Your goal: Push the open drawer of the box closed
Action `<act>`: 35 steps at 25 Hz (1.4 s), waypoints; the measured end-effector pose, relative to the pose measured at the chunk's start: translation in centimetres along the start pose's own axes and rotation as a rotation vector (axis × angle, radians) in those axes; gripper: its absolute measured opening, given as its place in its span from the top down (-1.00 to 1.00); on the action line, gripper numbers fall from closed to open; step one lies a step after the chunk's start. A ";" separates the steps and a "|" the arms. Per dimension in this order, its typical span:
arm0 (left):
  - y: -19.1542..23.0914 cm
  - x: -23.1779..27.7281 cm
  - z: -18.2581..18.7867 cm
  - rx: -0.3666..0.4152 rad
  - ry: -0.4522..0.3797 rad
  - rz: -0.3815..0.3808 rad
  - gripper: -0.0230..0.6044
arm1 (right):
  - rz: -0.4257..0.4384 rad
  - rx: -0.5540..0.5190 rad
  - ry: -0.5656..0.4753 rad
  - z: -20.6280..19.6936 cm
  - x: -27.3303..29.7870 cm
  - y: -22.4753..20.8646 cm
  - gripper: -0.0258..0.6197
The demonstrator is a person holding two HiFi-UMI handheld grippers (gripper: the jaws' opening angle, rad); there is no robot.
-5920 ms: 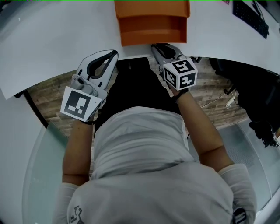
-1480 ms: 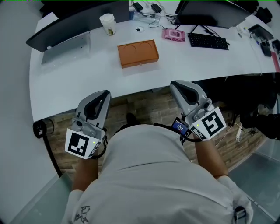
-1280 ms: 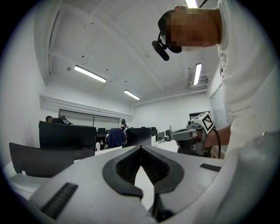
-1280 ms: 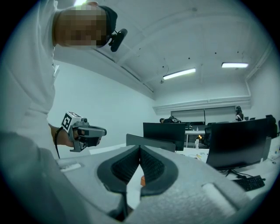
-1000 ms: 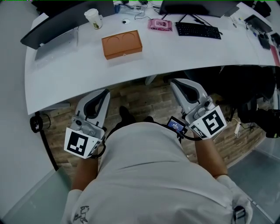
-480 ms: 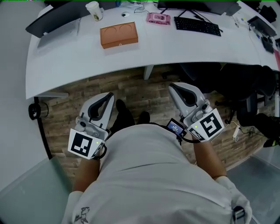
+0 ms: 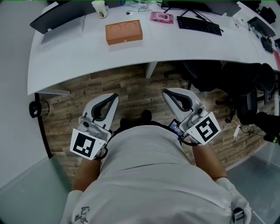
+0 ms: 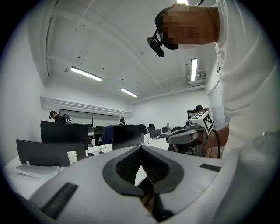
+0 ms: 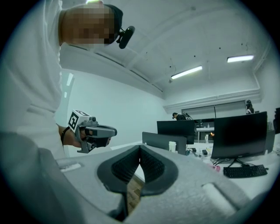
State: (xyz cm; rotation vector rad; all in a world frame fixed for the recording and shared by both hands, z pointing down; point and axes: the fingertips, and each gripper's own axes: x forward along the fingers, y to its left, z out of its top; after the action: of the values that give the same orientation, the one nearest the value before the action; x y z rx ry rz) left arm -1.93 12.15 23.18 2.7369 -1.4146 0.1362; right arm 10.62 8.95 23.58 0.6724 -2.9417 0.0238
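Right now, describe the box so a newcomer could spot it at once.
Find the curved white desk across the top of the head view. On it, nearer than the paper cup and left of the pink packet, lies the box. It alone is orange, flat, with two round recesses on top.

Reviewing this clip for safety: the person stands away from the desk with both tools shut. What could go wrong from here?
The orange box is small in the head view; its drawer looks closed, but a gap could go unnoticed. A reach for it could tip the paper cup nearby. The left tool and right tool, both shut, point toward the white desk and could strike its edge on stepping in.
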 end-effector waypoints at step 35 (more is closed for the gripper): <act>2.1 -20.1 -1.5 -0.025 -0.081 -0.074 0.93 | -0.027 -0.050 0.061 0.8 6.3 21.7 0.91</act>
State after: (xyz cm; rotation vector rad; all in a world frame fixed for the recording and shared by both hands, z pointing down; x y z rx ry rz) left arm -15.27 27.38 22.54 2.7998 -1.3209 0.0038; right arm -4.50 25.78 23.86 0.6916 -2.8645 -0.0306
